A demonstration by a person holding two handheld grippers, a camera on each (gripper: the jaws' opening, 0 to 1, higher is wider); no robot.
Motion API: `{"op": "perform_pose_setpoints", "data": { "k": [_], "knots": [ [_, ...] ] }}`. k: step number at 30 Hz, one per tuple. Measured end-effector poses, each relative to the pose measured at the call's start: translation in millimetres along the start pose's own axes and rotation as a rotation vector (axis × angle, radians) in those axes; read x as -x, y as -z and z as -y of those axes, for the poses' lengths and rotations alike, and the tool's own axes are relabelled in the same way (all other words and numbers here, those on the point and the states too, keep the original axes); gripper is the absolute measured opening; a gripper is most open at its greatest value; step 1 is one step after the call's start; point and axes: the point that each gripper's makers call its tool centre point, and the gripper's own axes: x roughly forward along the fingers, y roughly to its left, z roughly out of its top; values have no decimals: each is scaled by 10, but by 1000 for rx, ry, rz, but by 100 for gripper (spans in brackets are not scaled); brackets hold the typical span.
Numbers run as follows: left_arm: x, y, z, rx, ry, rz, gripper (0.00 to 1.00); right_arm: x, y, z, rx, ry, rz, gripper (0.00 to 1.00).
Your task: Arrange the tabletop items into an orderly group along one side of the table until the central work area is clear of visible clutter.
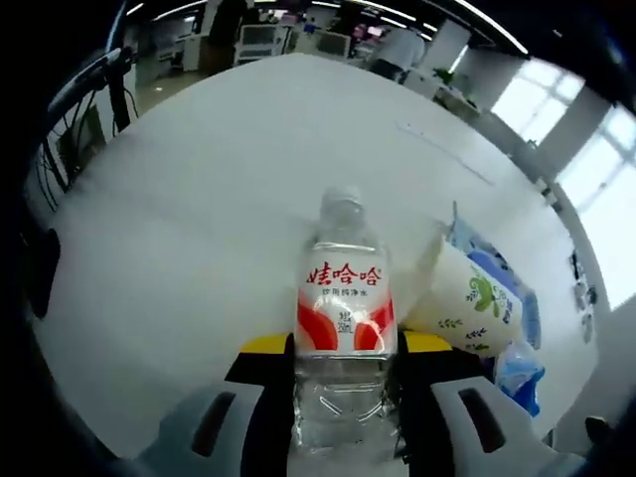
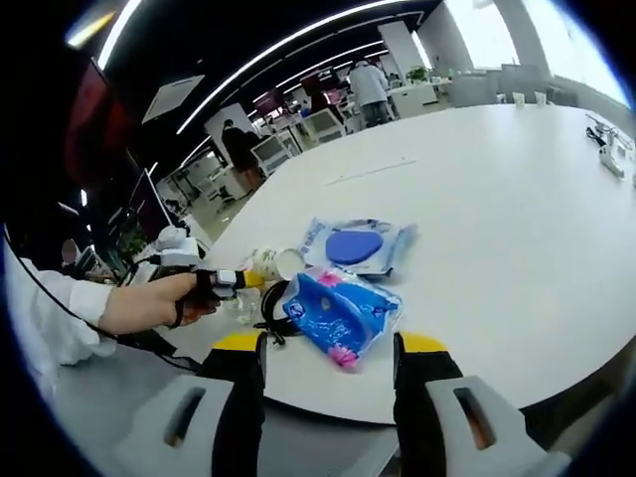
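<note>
The large white oval table (image 1: 199, 229) takes most of both views. In the left gripper view, the left gripper (image 1: 345, 397) at the bottom centre grasps a clear plastic water bottle with a red and white label (image 1: 344, 308); a white paper cup with green leaf print (image 1: 467, 303) lies tilted just right of it. In the right gripper view, the right gripper (image 2: 328, 373) is spread apart with nothing between the jaws, below a blue tissue packet with pink flowers (image 2: 343, 313) at centre. A flat blue and white wipes pouch (image 2: 356, 244) lies above it.

Bright, even light from my ceiling strip lights (image 2: 298, 40) and big windows (image 1: 586, 149); the windows blow out white. White table (image 1: 248, 199) glares, soft shadows only. Strong fisheye bending at edges, everything slightly soft, background blurry.
</note>
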Motion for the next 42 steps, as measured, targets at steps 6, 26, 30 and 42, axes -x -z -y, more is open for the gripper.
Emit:
{"op": "perform_pose_setpoints", "data": {
  "k": [6,26,30,42],
  "knots": [
    [90,-8,5,49,31,24,35,-6,-16,23,4,3,5,48],
    [531,-471,-31,42,102,202,35,-181,-688,-315,29,-148,98,48],
    [649,-517,14,36,122,232,36,-326,-860,-517,72,-217,88,49],
    [1095,-777,224,-43,228,321,36,-838,-1593,-1313,41,-470,110,50]
  ]
}}
